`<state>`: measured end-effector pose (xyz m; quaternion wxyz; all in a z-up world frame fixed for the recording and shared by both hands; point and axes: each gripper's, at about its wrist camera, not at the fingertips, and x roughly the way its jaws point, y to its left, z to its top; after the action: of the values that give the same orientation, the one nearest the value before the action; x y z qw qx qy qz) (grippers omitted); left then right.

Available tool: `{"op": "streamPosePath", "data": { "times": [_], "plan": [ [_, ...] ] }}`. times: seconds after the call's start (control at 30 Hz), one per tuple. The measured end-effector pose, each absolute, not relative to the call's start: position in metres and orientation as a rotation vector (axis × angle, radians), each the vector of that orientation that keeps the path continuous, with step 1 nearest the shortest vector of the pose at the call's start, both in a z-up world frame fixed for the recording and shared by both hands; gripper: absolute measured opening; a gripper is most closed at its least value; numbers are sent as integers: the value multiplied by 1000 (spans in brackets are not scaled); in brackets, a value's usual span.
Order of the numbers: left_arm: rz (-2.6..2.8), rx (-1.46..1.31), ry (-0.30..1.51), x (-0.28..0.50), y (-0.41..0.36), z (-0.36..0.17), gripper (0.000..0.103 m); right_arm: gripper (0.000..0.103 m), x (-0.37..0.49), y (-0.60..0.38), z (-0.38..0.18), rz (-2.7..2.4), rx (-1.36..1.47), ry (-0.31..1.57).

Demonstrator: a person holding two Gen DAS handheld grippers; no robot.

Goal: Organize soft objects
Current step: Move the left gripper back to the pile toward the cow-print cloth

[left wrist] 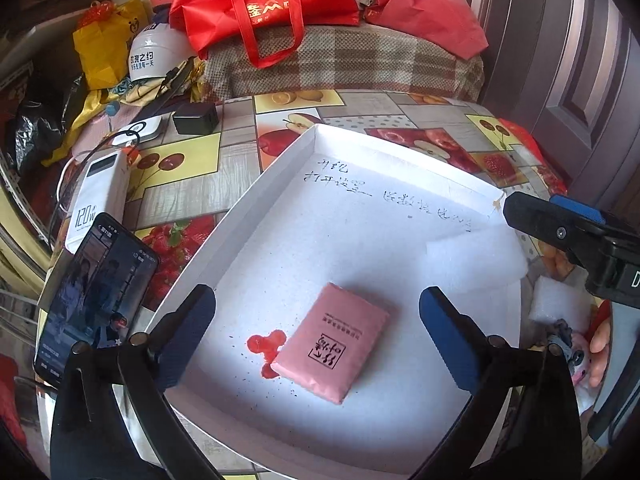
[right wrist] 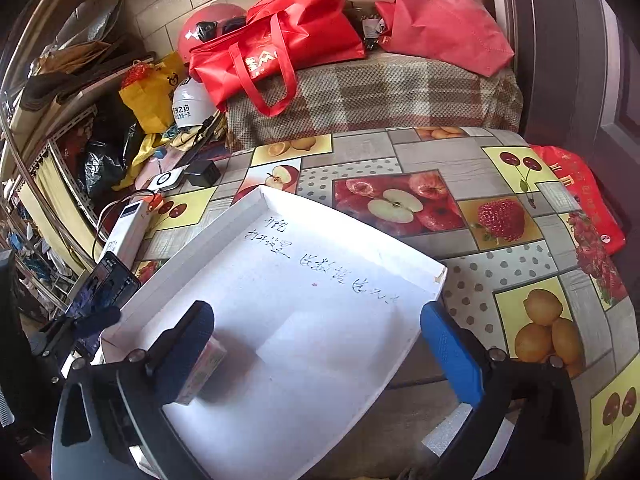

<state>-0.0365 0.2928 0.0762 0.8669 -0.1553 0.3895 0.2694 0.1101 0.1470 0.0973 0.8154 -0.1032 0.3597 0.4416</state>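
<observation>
A shallow white tray (left wrist: 280, 160) with handwriting on its floor lies on the fruit-print tablecloth. Inside it, a pink tissue packet (left wrist: 332, 344) lies flat beside a red stain (left wrist: 266, 346). My left gripper (left wrist: 316, 294) hovers above the packet, open, its pads touching nothing. A white foam piece (left wrist: 472, 260) rests in the tray's right part. Over the tray (right wrist: 192, 256), my right gripper (right wrist: 316, 312) is open and empty. A patterned packet (right wrist: 208, 364) shows partly behind its left finger. My right gripper's finger (left wrist: 552, 228) enters the left wrist view from the right.
A phone (left wrist: 96, 300) leans at the tray's left, with a white power bank (left wrist: 100, 196) and cables behind it. Right of the tray lie another foam block (left wrist: 560, 300) and a small toy (left wrist: 568, 344) touched by a person's hand. Red bags (left wrist: 264, 4) and helmets crowd the far side.
</observation>
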Motion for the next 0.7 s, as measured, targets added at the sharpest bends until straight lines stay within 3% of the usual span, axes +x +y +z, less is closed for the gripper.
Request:
{"op": "streamPosePath", "data": {
  "times": [0.7],
  "plan": [
    [538, -397, 720, -103, 261, 102, 103, 103, 97, 59, 164, 891, -50, 623]
  ]
}}
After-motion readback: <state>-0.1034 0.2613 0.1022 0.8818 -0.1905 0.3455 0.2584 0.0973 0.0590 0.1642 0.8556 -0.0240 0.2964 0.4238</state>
